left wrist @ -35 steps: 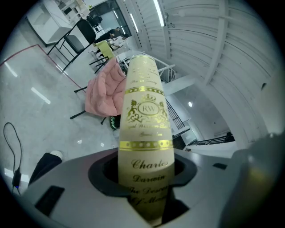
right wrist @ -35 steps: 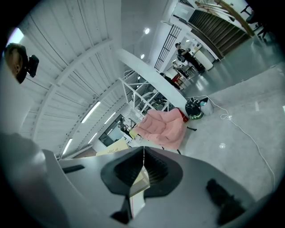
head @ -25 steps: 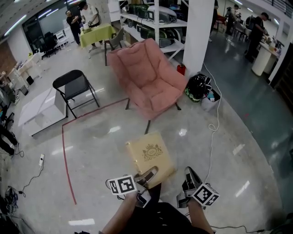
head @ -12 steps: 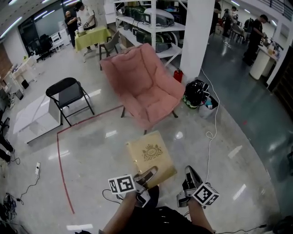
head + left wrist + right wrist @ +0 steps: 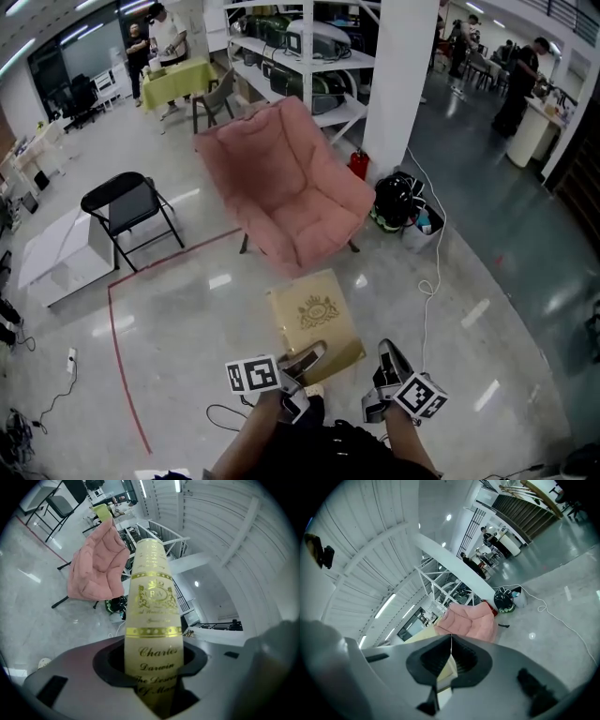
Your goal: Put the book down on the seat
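Currently the book [image 5: 316, 323] is held in the air over the glossy floor [image 5: 197, 309], just short of the pink armchair [image 5: 281, 183] and not yet on its seat [image 5: 317, 217]. In the head view it is gripped at its near left corner by the left gripper [image 5: 303, 360], and the gold crest on the cover is shown there only. The clamp itself is given by the left gripper view: both jaws are pressed on the cream spine, with the gilt lettering "Charles Darwin" readable.

The right gripper [image 5: 385, 351] is seen in the head view just beside the book's right edge, apart from it. In its own view the jaws are closed tip to tip with nothing clamped.

A black folding chair [image 5: 127, 206] and a red tape line [image 5: 117, 337] are shown by the head and left gripper views, not by the right one.
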Motion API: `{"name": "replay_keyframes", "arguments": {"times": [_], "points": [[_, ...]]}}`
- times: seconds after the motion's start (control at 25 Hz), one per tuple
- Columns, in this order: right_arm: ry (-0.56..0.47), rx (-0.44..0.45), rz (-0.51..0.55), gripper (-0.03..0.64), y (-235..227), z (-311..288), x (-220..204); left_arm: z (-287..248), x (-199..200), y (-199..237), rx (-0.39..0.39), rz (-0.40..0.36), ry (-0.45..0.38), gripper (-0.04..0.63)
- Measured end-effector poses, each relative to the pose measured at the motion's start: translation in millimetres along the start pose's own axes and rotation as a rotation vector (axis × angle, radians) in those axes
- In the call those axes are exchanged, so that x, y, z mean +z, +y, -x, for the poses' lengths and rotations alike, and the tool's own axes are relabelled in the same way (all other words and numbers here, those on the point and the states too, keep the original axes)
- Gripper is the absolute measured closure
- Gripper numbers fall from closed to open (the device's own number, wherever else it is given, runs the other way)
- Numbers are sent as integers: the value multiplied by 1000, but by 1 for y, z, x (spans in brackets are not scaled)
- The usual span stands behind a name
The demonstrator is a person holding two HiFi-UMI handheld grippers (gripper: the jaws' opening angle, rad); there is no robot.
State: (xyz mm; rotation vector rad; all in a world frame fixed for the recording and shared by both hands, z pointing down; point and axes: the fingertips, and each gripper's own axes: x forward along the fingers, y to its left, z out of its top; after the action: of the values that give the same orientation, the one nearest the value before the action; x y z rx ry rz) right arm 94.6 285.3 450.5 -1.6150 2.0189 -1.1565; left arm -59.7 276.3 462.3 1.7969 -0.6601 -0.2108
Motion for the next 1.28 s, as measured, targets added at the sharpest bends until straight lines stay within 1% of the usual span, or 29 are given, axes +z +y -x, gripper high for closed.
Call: {"name": "replay_keyframes", "arguments": {"times": [0.16,0.36,0.56,0.64,0.76,0.96,1.08,1.28], "points": [[13,-14,-12,604,-11,-20,2,-14,19,9,4,3,5,382],[-4,-16,9,604,-8,-46,20,-32,41,19,13,1,14,382],[0,-12,-2,604,-14,-70,24,-45,58,25,15,-8,23,382],[-9,-8,5,604,-13,-77,25,-48,62,26,11,-12,24,382],[-13,-8,10,604,-12,-85,29,-49,65,31,30,-21,29,382],[-26,-7,10,604,-15,-88,40,-52,64,30,50,-69,53,382],[-23,-3,2,604,-16,-94,42,-56,67,32,53,-59,48,382],[15,11,-8,604,-25,-119,44,-70,83,39,66,-53,30,382]]}}
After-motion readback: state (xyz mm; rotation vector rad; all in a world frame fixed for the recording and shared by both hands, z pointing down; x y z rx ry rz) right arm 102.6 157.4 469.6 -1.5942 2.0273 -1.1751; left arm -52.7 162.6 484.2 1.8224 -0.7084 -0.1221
